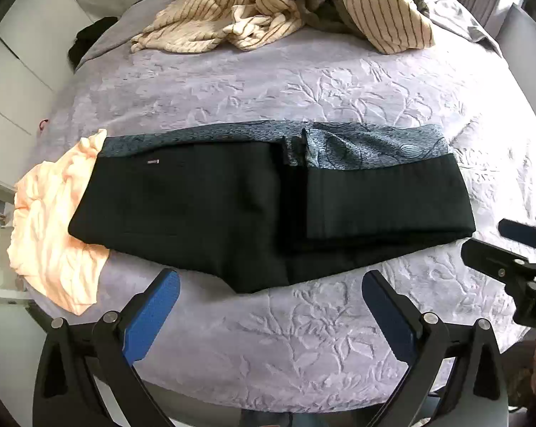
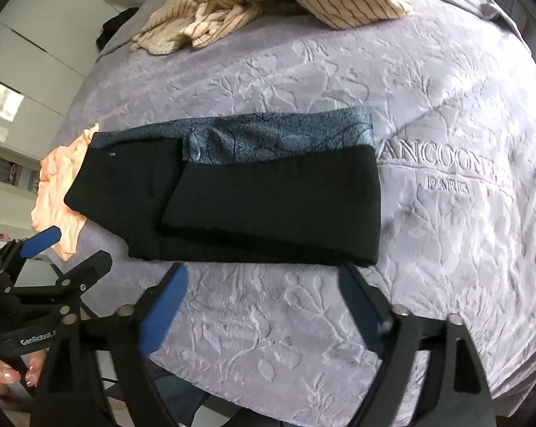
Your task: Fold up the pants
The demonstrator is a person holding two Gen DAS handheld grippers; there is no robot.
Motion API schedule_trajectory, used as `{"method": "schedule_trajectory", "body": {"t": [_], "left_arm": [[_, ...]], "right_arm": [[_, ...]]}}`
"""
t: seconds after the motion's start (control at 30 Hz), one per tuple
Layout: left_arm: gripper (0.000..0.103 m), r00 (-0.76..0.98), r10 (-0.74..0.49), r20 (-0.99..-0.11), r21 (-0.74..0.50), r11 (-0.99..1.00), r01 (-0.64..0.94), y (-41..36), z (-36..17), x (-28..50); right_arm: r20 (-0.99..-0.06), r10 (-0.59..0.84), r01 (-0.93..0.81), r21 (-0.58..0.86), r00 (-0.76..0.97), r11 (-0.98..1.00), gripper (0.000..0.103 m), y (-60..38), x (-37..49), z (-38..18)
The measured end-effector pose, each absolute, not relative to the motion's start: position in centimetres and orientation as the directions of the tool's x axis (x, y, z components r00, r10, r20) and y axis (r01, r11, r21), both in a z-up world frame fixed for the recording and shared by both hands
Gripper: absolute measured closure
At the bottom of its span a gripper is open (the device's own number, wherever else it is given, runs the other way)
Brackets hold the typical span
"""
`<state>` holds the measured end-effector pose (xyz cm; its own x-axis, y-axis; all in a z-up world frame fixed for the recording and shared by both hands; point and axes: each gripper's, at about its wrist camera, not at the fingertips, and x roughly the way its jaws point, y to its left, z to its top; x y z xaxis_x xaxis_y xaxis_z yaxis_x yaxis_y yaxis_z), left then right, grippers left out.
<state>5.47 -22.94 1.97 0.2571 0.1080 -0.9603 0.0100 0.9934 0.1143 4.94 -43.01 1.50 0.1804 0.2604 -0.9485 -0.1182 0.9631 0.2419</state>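
Note:
Black pants [image 1: 211,210] with a blue patterned stripe lie folded on the lilac bedspread, the leg ends doubled over onto the right half; they also show in the right wrist view [image 2: 268,195]. My left gripper [image 1: 271,284] is open and empty, just in front of the pants' near edge. My right gripper [image 2: 264,277] is open and empty, its fingertips close to the near edge of the folded part. Each gripper shows in the other's view, the right one [image 1: 516,249] at the right edge and the left one [image 2: 65,245] at the lower left.
A peach garment [image 1: 51,235] lies under the pants' left end at the bed's edge. A heap of striped beige clothes [image 1: 278,10] lies at the far side. The embossed bedspread [image 2: 445,249] stretches right of the pants. White cupboards stand to the left.

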Motion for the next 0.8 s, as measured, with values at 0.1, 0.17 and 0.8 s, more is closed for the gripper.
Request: {"method": "schedule_trajectory", "body": {"t": [0.1, 0.17, 0.8], "left_arm": [[0.0, 0.26, 0.122, -0.958, 0.127, 0.992, 0.003, -22.8, 2.2, 5.2], [0.0, 0.26, 0.131, -0.957, 0.135, 0.991, -0.001, -22.8, 2.3, 5.1], [0.0, 0.182, 0.247, -0.952, 0.23, 0.967, -0.11, -19.3, 2.1, 1.6]], "right_arm": [[-0.945, 0.249, -0.132, 0.225, 0.214, 0.965, 0.0, -42.8, 5.0, 2.0], [-0.941, 0.258, -0.14, 0.231, 0.218, 0.963, 0.0, -42.7, 5.0, 2.0], [-0.952, 0.3, -0.119, 0.292, 0.057, 0.949, 0.0, -40.7, 4.9, -2.0]]}}
